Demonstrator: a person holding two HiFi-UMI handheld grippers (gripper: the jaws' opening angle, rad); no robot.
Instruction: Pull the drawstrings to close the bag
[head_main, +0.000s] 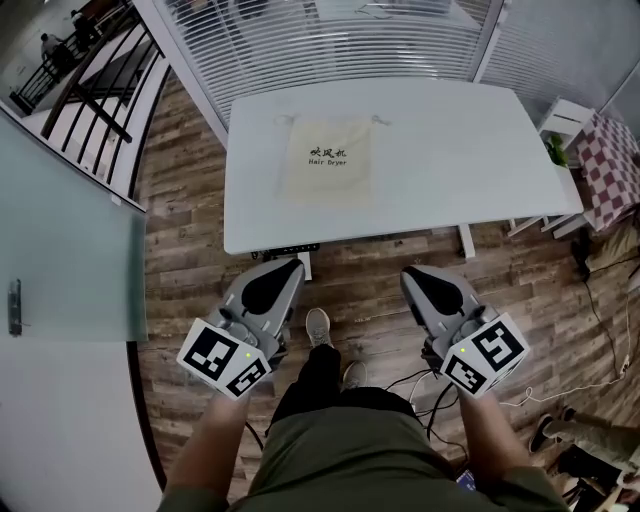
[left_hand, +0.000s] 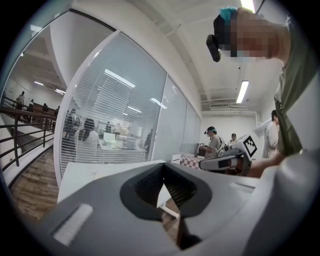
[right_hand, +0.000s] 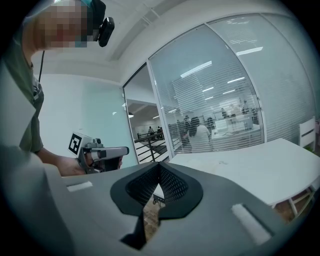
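Head view: cream drawstring bag (head_main: 328, 160) printed "Hair Dryer" lay flat on the white table (head_main: 460, 150), toward its left half, mouth at the far edge w/ the drawstrings (head_main: 286, 120) trailing out at both top corners. Left gripper (head_main: 284, 268) and right gripper (head_main: 420, 272) were held side by side over the wood floor (head_main: 190, 250), short of the table's near edge and well apart from the bag, touching nothing. Each carried its marker cube at the rear, near the person's forearms. A grey shoe (head_main: 318, 325) showed between them. Left gripper view: claw pressed together, black ribbed pads meeting at the tip (left_hand: 163, 167), nothing pinched. Table edge lay beyond the tip, glass partition w/ blinds (left_hand: 115, 115) behind it, and the right gripper showed off to the right side. Bag couldn't be made out here. Right gripper view: claw likewise pressed together at the tip (right_hand: 159, 167), empty, only floor visible thru the small gap lower down. Left gripper was out to the left and the white tabletop stretched to the right; a faint mark on the tabletop was too small to tell.
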